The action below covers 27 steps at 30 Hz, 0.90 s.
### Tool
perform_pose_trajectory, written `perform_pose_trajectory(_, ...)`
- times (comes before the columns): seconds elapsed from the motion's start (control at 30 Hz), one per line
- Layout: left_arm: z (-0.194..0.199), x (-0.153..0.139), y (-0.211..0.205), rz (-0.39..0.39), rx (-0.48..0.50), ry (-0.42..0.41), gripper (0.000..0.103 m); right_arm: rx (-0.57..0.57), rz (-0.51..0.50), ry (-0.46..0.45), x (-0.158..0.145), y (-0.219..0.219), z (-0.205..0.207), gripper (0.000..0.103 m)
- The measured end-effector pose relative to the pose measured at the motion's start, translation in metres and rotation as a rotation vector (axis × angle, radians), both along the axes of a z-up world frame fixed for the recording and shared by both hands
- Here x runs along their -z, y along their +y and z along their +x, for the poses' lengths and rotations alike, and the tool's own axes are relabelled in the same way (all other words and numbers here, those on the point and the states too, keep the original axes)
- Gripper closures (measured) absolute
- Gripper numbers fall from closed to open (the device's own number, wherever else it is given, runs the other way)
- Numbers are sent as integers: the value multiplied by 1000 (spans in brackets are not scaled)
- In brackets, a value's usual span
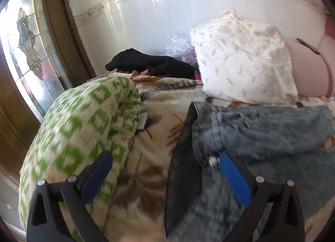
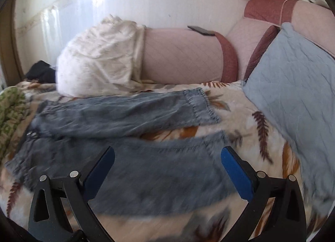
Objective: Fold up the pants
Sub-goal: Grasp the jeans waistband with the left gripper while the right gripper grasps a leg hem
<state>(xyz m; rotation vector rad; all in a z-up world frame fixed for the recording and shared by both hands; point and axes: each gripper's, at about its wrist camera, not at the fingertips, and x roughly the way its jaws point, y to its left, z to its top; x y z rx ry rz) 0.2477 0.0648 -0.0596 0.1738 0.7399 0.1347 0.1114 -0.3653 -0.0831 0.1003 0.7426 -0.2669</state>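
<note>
Light blue jeans (image 2: 129,158) lie spread flat on a leaf-patterned blanket (image 2: 240,104), waist to the left and both legs running right, the far leg angled away from the near one. My right gripper (image 2: 167,156) hovers open over the near leg, with nothing between its blue pads (image 2: 236,175). In the left wrist view the waistband end of the jeans (image 1: 240,137) lies at right with its metal button showing. My left gripper (image 1: 165,162) stands open above the waist edge and the blanket (image 1: 150,129), holding nothing.
A green-and-white rolled quilt (image 1: 83,129) lies left of the jeans. A white patterned bundle (image 2: 98,58) and pink bolster (image 2: 182,55) sit behind them, a blue cushion (image 2: 293,81) at right. Black clothing (image 1: 146,62) lies by the wall, a glazed door (image 1: 25,53) far left.
</note>
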Motion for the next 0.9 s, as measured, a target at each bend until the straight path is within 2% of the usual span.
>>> perform_pose_trajectory(0.13, 61, 8, -5, 25, -1, 64, 0, 76, 55, 37, 6, -59, 60, 1)
perform_pose_trajectory(0.23, 109, 23, -5, 3, -12, 147, 0, 126, 76, 61, 16, -100, 110, 0)
perform_pose_trajectory(0.47, 183, 54, -8, -6, -50, 235, 0, 201, 163, 183, 66, -169, 216, 0)
perform_pose_trajectory(0.6, 206, 65, -8, -31, -50, 258, 0, 245, 207, 231, 90, -190, 247, 0)
perform_pose_trajectory(0.77, 225, 73, -7, -45, -35, 281, 0, 233, 285, 246, 106, -200, 263, 1)
perform_pose_trajectory(0.8, 229, 74, -5, -49, -34, 287, 1, 239, 288, 258, 111, -201, 269, 2)
perform_pose_trajectory(0.87, 236, 78, 0, -59, -40, 306, 6, 228, 304, 275, 117, -201, 277, 10)
perform_pose_trajectory(0.9, 238, 81, 3, -67, -45, 319, 10, 218, 316, 290, 120, -199, 280, 13)
